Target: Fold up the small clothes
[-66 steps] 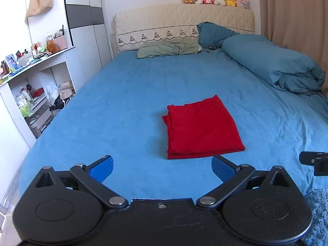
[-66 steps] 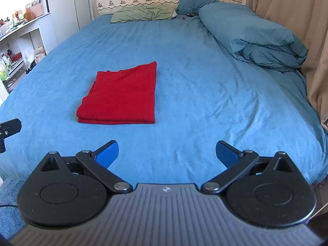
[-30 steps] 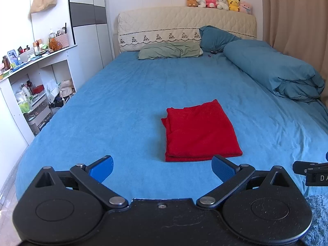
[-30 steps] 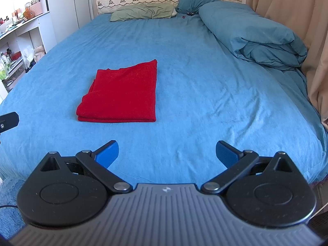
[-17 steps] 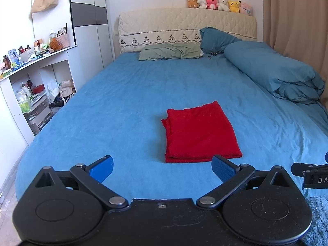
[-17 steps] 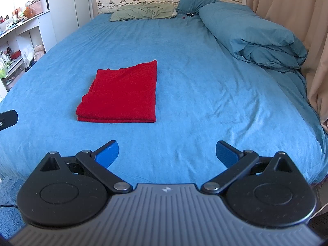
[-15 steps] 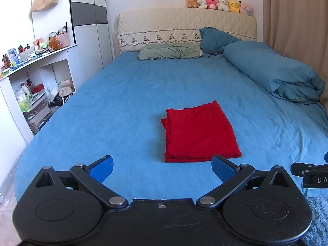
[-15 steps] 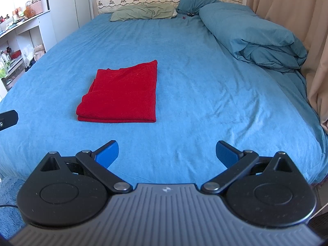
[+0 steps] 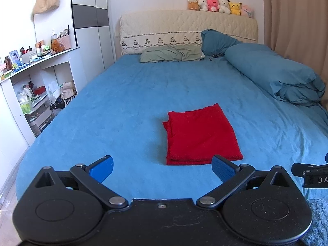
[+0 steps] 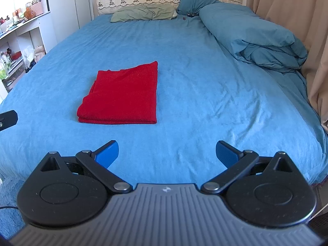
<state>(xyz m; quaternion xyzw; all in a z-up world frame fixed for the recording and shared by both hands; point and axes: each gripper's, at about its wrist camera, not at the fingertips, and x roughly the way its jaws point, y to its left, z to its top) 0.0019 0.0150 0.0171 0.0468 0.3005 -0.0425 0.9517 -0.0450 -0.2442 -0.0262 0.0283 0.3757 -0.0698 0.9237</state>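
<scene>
Both grippers have drawn back slightly from the bed since the earlier frames, so the red garment sits a little farther ahead in each view; nothing on the bed has shifted. Left gripper (image 9: 162, 167): fingers (image 9: 101, 167) spread wide apart, nothing between them, held in the air over the near edge of the bed (image 9: 114, 110). Right gripper (image 10: 167, 153): fingers (image 10: 226, 153) likewise spread wide apart and empty, also over the near edge of the bed. Each gripper shows as a dark tip at the side margin of the other's view, which places them side by side and apart. Red garment (image 9: 199, 135): lies flat on the bed, roughly midway across its width and closer to its near edge than to the headboard, clear of both grippers. It forms a compact rectangle; stacked layers are visible along the edge facing the grippers, and the left side shows slightly uneven layer ends. Beyond it, toward the head of the bed, lie a green pillow (image 9: 171, 53) and a dark blue pillow (image 9: 215, 41); a rolled blue duvet (image 10: 252, 34) runs along the right side of the bed. Task status, as a judgement: folding of this item appears complete, and no other unfolded clothes are visible on the bed. Remaining work, if any, would be squaring the uneven left edge or fetching another item from out of view.
</scene>
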